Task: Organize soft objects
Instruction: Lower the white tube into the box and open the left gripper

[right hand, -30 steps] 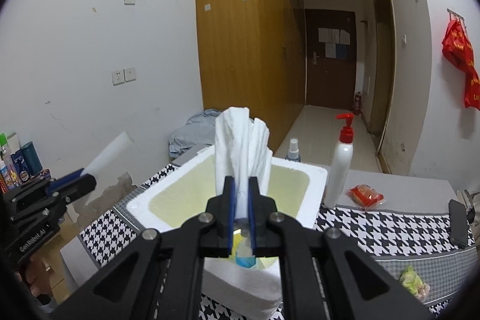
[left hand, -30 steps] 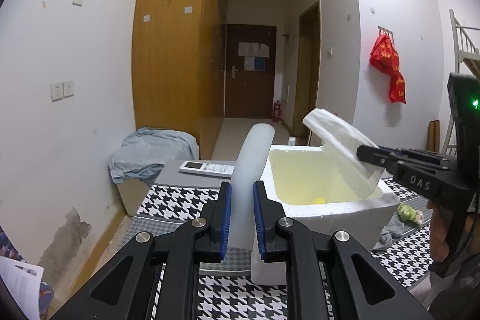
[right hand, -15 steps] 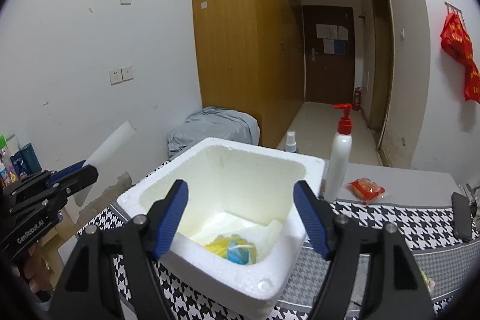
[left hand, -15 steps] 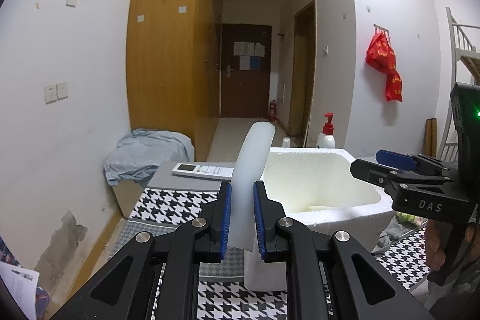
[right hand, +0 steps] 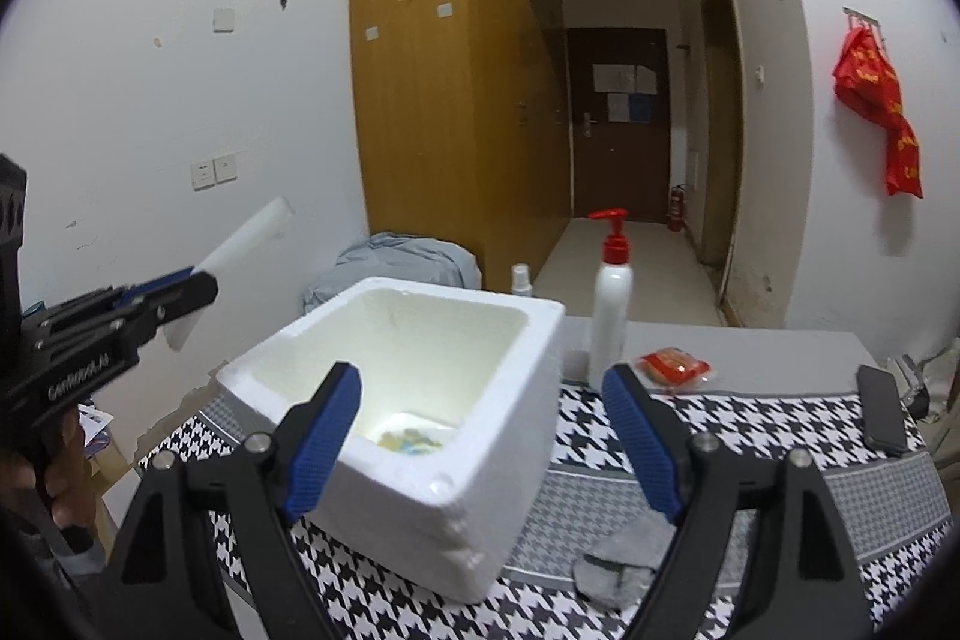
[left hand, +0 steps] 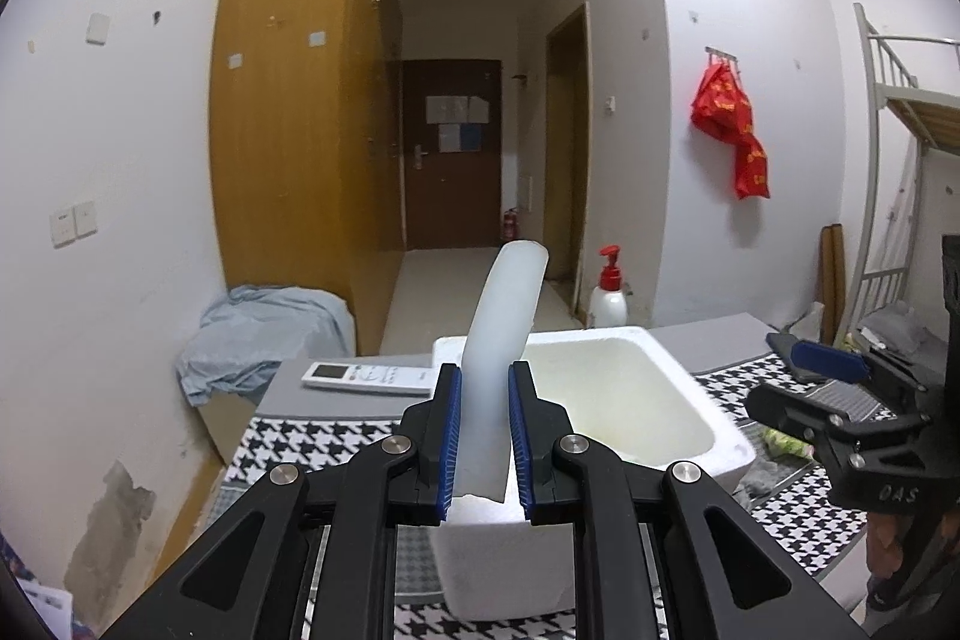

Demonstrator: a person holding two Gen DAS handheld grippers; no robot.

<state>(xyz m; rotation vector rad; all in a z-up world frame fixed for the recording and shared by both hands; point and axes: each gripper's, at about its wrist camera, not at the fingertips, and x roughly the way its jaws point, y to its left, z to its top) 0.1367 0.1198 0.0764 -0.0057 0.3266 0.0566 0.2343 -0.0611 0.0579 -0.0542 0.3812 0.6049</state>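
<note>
My left gripper (left hand: 485, 436) is shut on a white foam strip (left hand: 501, 334) that stands up between its blue pads, held over the near left corner of the white foam box (left hand: 708, 433). The strip (right hand: 240, 244) and left gripper (right hand: 180, 289) also show at the left in the right wrist view. My right gripper (right hand: 480, 436) is open wide and empty, just above the near side of the box (right hand: 480, 514). White tissue and yellow and blue soft items (right hand: 408, 439) lie on the box floor. A grey cloth (right hand: 624, 556) lies on the table by the box.
The table has a houndstooth cloth (right hand: 720, 436). A red-capped pump bottle (right hand: 611, 304), a small spray bottle (right hand: 521, 280), a red packet (right hand: 675, 364) and a phone (right hand: 881, 415) stand behind and right. A remote (left hand: 369, 377) lies left of the box. A green packet (left hand: 780, 441) lies right.
My right gripper opened and let the white tissue fall into the box, then drew back and to the right. The left gripper kept its hold on the foam strip and rose slightly.
</note>
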